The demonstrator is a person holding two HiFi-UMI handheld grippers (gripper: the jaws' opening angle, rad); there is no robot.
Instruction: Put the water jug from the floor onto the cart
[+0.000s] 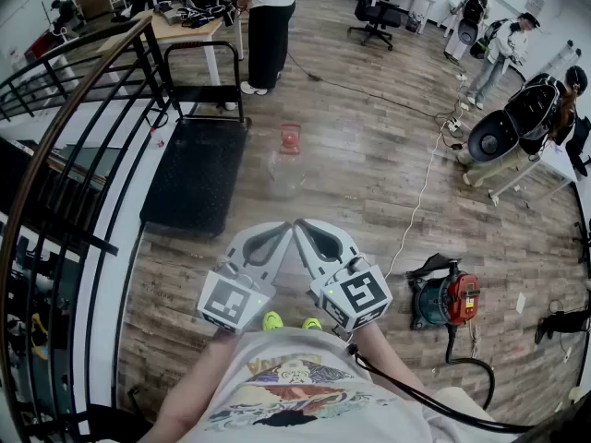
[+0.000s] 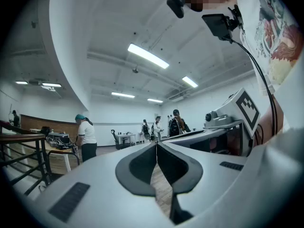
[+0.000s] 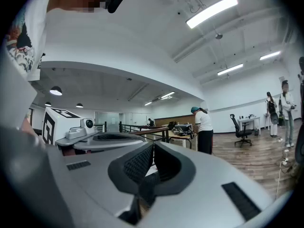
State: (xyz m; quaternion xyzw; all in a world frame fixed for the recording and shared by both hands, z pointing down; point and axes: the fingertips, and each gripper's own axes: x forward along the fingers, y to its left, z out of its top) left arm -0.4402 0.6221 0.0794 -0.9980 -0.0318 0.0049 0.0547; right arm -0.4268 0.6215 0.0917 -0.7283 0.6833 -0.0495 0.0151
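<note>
Approach step: left gripper point(image 1: 283, 231) and right gripper point(image 1: 303, 229) clenched empty, well apart from water jug point(image 1: 286, 166) (beside right edge of cart point(image 1: 196, 178)). Next: open, reach down.

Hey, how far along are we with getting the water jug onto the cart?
Nothing looks done yet: the water jug stands on the floor beside the cart, not on it. Nothing is in hand: the left claw and right claw are both shut and empty, short of the jug. Left to do: reach the jug, grip it, lift it and set it on the cart.
</note>
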